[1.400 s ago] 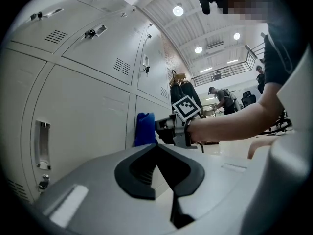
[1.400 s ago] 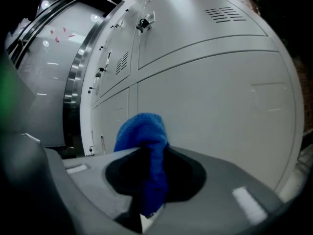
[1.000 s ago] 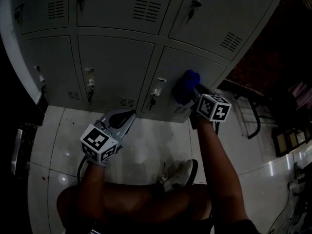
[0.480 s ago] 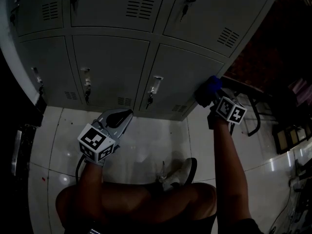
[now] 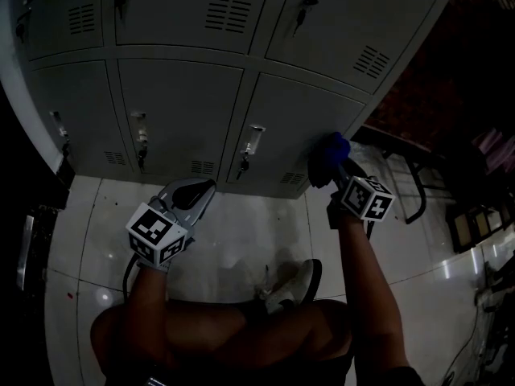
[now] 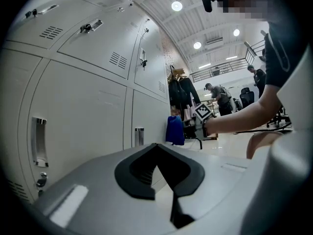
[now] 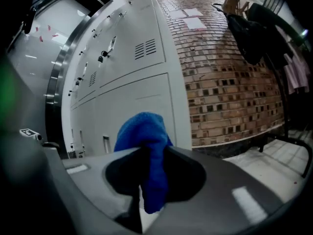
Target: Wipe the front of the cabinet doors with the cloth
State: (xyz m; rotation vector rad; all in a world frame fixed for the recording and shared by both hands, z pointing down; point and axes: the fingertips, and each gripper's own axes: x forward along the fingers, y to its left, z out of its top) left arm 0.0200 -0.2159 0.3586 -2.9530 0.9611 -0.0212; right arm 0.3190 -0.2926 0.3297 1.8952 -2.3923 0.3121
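Grey locker-style cabinet doors [image 5: 181, 111] stand in rows in front of me. My right gripper [image 5: 336, 170] is shut on a bunched blue cloth [image 5: 327, 158], which is pressed against the lower right corner of the bottom right door [image 5: 298, 123]. In the right gripper view the cloth [image 7: 145, 131] bulges out between the jaws of the right gripper [image 7: 146, 153], with the door [image 7: 132, 106] just behind it. My left gripper [image 5: 197, 190] hangs low above the floor, apart from the doors, shut and holding nothing. From the left gripper [image 6: 156, 148] the cloth [image 6: 174, 129] shows far along the cabinet.
A white tiled floor [image 5: 241, 232] runs under the cabinet, and a shoe [image 5: 291, 285] rests on it. A dark metal frame [image 5: 406, 185] stands right of the cabinet's end. A brick wall [image 7: 230, 72] with hanging clothes [image 7: 252, 31] lies beyond. People [image 6: 217, 96] stand far off.
The right gripper swept the cloth rightward across the bottom right door to its edge, then came back a little left and lower. The left gripper barely moved.
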